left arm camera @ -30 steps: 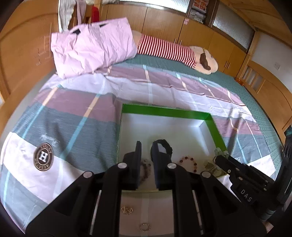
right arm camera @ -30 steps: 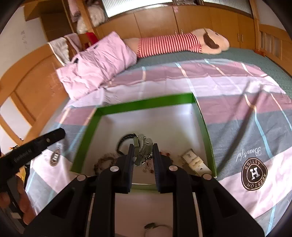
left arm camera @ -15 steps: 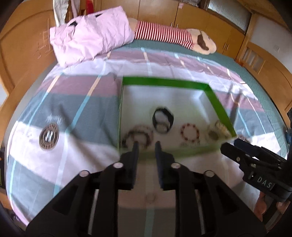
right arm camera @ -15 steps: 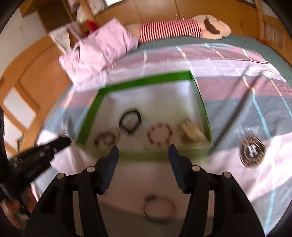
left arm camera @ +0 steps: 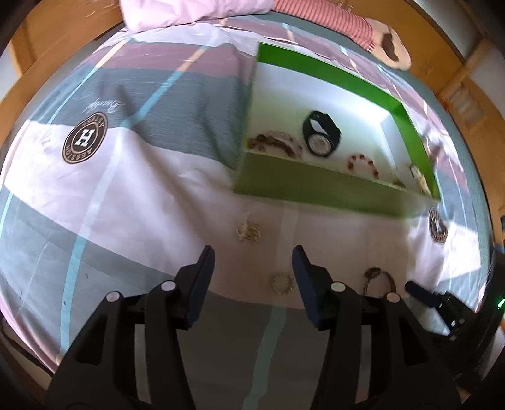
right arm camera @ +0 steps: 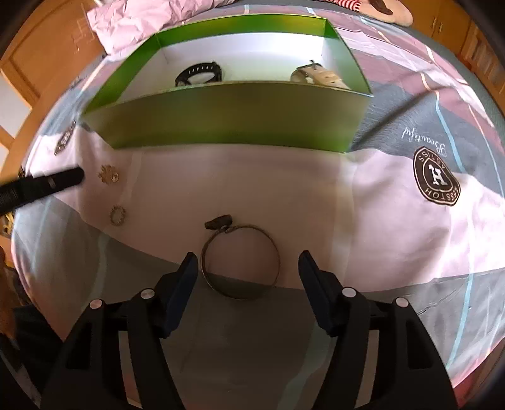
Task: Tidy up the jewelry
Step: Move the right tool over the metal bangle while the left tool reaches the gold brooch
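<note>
A green box [left arm camera: 331, 189] [right arm camera: 233, 113] with a white inside lies on the bed. It holds a black watch [left arm camera: 322, 134] [right arm camera: 199, 74], a brown bead bracelet [left arm camera: 274, 143], a red bead bracelet [left arm camera: 363, 162] and a pale watch [right arm camera: 318, 77]. On the sheet in front lie a gold brooch [left arm camera: 247, 231] [right arm camera: 108, 175], a small gold ring piece [left arm camera: 282, 283] [right arm camera: 118, 215] and a metal bangle [right arm camera: 240, 260] [left arm camera: 380, 279]. My left gripper [left arm camera: 252, 261] is open and empty above the ring piece. My right gripper [right arm camera: 247, 268] is open and empty, its jaws either side of the bangle.
The striped bedsheet [left arm camera: 142, 176] covers the bed. A pink pillow [right arm camera: 151, 22] and a striped plush toy [left arm camera: 363, 28] lie at the far end. Wooden cupboards [left arm camera: 457, 79] and bed frame surround it. The left gripper's finger [right arm camera: 41, 186] shows at the left of the right wrist view.
Both grippers have pulled back out of the box and opened. The right one let go of the pale watch in the box and now hangs over the bangle.
</note>
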Demonstrator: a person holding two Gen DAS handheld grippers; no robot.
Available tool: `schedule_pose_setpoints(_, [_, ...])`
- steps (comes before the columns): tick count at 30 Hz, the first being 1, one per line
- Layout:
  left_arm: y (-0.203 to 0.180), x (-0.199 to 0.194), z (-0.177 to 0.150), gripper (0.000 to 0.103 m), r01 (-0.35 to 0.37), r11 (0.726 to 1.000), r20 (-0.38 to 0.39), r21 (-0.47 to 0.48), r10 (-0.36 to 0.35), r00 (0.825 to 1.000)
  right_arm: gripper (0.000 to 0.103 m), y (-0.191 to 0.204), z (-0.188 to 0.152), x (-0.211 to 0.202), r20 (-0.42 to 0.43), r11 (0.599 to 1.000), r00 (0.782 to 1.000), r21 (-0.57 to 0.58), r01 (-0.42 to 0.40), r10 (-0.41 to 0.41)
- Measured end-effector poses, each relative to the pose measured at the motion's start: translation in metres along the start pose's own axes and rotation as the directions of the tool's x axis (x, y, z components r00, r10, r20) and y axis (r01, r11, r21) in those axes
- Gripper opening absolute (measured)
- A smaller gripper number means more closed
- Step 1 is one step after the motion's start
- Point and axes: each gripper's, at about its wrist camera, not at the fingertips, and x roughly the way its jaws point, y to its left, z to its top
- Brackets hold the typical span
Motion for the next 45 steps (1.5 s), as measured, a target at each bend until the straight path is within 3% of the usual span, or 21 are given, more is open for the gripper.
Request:
schedule_pose_setpoints(2, [0.000, 0.003, 0.001, 0.053, -0.003, 1.000, -0.015, -0.004, 0.003, 1.000, 0.075, 0.005, -0.002, 0.007, -0.027, 0.999, 0.999, -0.023, 0.022, -0.023])
schedule_pose_setpoints(6, [-0.001, 0.008, 0.001, 0.060, -0.003, 1.000, -0.037, 0.002, 0.003, 0.999, 0.076, 0.011, -0.006, 0.021, -0.046, 0.996, 0.996, -0.060, 0.071, -0.074])
schedule_pose_setpoints(9, [0.002, 0.008, 0.005, 0.063, 0.004, 1.000, -0.035, -0.023, -0.005, 0.999, 0.061, 0.012, -0.008, 0.019, -0.026, 0.998, 0.998, -0.051, 0.048, -0.050])
schedule_pose_setpoints(15, [0.008, 0.019, 0.009, 0.066, -0.014, 0.998, -0.053, -0.067, 0.010, 0.999, 0.061, 0.007, -0.008, 0.011, -0.007, 1.000, 1.000, -0.014, 0.020, -0.020])
schedule_pose_setpoints(21, [0.004, 0.026, 0.007, 0.068, -0.022, 0.998, -0.071, -0.051, 0.018, 0.997, 0.061, 0.010, -0.011, 0.010, -0.035, 0.999, 0.999, -0.043, 0.019, -0.020])
schedule_pose_setpoints(27, [0.002, 0.034, 0.010, 0.069, -0.061, 0.997, -0.068, -0.043, 0.058, 0.996, 0.061, -0.009, -0.001, 0.006, -0.013, 0.999, 0.999, 0.005, 0.039, -0.038])
schedule_pose_setpoints(32, [0.003, 0.043, 0.012, 0.069, -0.035, 0.997, -0.090, -0.062, 0.029, 0.996, 0.061, -0.005, -0.001, 0.009, -0.023, 0.999, 0.999, -0.010, 0.035, -0.035])
schedule_pose_setpoints(34, [0.001, 0.043, 0.013, 0.067, -0.042, 0.998, -0.083, -0.051, 0.038, 0.996, 0.061, -0.013, -0.001, 0.005, -0.022, 0.999, 0.999, -0.013, 0.033, -0.033])
schedule_pose_setpoints(37, [0.000, 0.044, 0.013, 0.050, -0.048, 0.998, -0.079, -0.044, 0.044, 0.996, 0.061, -0.008, 0.001, 0.007, -0.021, 0.999, 0.999, -0.010, 0.034, -0.035])
schedule_pose_setpoints(45, [0.004, 0.053, 0.015, 0.049, -0.072, 0.996, -0.099, -0.050, 0.067, 0.993, 0.061, -0.003, 0.003, 0.007, -0.021, 0.999, 0.999, -0.010, 0.035, -0.035])
